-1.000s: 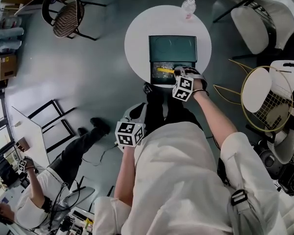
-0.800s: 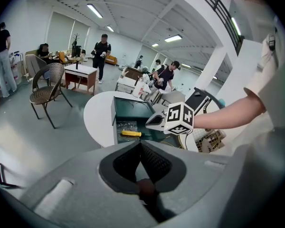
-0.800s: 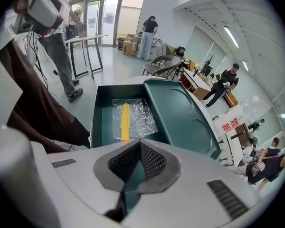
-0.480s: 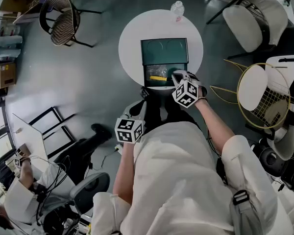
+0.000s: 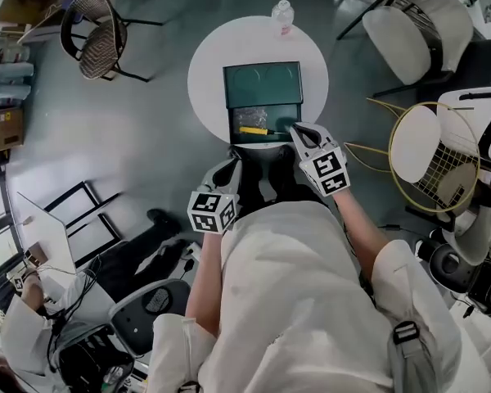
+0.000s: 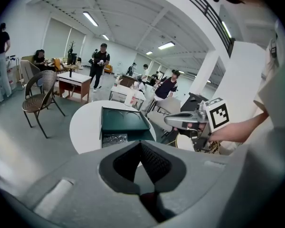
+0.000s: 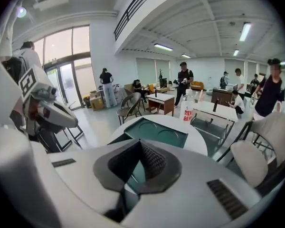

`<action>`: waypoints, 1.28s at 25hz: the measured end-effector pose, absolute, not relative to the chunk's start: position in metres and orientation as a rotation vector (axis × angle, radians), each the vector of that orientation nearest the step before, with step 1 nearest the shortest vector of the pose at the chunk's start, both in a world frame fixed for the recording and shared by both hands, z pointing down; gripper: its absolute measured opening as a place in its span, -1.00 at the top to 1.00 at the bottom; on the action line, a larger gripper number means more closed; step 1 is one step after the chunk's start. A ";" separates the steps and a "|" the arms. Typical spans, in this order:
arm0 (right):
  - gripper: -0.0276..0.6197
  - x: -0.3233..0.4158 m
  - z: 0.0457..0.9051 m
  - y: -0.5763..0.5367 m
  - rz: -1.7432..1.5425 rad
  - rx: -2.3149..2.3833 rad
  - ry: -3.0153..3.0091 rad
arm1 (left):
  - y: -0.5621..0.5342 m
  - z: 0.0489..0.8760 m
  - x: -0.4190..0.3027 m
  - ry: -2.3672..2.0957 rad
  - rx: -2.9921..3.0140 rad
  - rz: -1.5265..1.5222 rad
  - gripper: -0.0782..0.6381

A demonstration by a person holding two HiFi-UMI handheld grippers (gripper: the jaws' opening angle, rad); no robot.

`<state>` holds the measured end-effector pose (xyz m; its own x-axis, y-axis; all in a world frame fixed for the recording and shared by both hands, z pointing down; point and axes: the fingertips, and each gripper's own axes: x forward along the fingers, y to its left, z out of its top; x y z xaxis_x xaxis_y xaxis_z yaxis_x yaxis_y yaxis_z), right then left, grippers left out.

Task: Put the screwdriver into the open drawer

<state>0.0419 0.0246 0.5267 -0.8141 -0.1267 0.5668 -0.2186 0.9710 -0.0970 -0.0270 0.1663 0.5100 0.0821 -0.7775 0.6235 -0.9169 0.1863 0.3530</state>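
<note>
This is looking like a shared open-plan office or lab hall — people (image 6: 101,63) are standing and sitting among desks (image 6: 75,82) and chairs (image 6: 40,93), strip lights (image 6: 90,19) are glowing under a high white ceiling, and tall windows (image 7: 61,51) are letting in daylight.

**Around the round table**

The cabinet (image 5: 262,83) stands on the round table (image 5: 204,72), about at its middle. Its open drawer (image 5: 288,126) sticks out toward the table's near edge. In the drawer, the screwdriver (image 5: 252,130) lies crosswise on the side toward that near edge, and a small bag (image 5: 253,115) lies just behind it. A bottle (image 5: 283,12) stands at the table's far edge.

The right gripper (image 5: 295,128) is over the table's near right edge, just beside the drawer. The left gripper (image 5: 231,167) is off the table, on its near side.

A wicker chair (image 5: 94,35) stands well to the table's left. A shell chair (image 5: 417,31) stands to its right, and a wire chair (image 5: 432,158) to its near right.
</note>
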 end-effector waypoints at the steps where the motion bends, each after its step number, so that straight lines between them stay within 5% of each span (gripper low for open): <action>1: 0.89 0.046 0.521 0.026 0.232 0.252 -2.548 | 0.164 0.508 -0.026 -1.723 1.621 0.225 0.75; 16: 0.89 0.079 0.523 0.057 0.379 0.250 -2.521 | 0.132 0.508 -0.027 -1.689 1.701 0.250 0.75; 32: 0.75 0.052 0.646 0.124 0.575 0.222 -2.146 | 0.097 0.522 -0.077 -1.352 1.894 0.414 0.75</action>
<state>0.0524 0.1241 0.6462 -0.5984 0.0489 0.7997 -0.3574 0.8770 -0.3211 -0.0766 0.0974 0.5224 0.3872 -0.6619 0.6418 -0.9078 -0.1521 0.3908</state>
